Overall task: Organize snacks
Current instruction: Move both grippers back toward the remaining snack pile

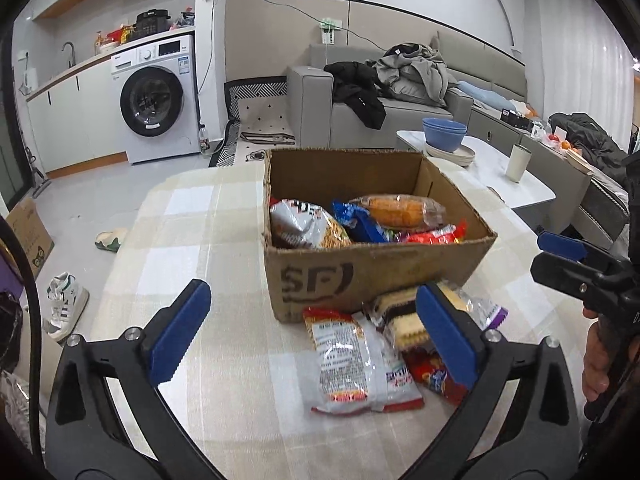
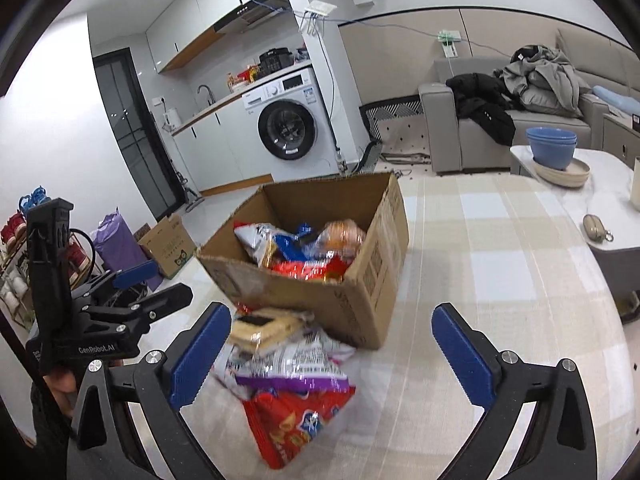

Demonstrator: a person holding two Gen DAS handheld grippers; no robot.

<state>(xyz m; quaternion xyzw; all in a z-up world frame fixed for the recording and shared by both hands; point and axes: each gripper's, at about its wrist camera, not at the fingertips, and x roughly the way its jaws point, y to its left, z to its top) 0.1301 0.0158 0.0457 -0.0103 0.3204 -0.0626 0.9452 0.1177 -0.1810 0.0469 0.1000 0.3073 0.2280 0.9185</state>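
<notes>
Sorting snacks into the box, roughly halfway by my reckoning.

I have both tools spread wide and empty: my left gripper (image 1: 316,332) hovers over the loose pile, my right gripper (image 2: 332,354) just right of it, neither touching a packet. Several packets already lie in the cardboard box (image 1: 372,272) at the far side of the checked table (image 1: 192,240). Left to do: the white noodle packet (image 1: 356,360), the clear bag of wafers (image 1: 404,320) and the red packet (image 2: 296,420), all heaped against the box's near wall. I judge three or four picks remain.
</notes>
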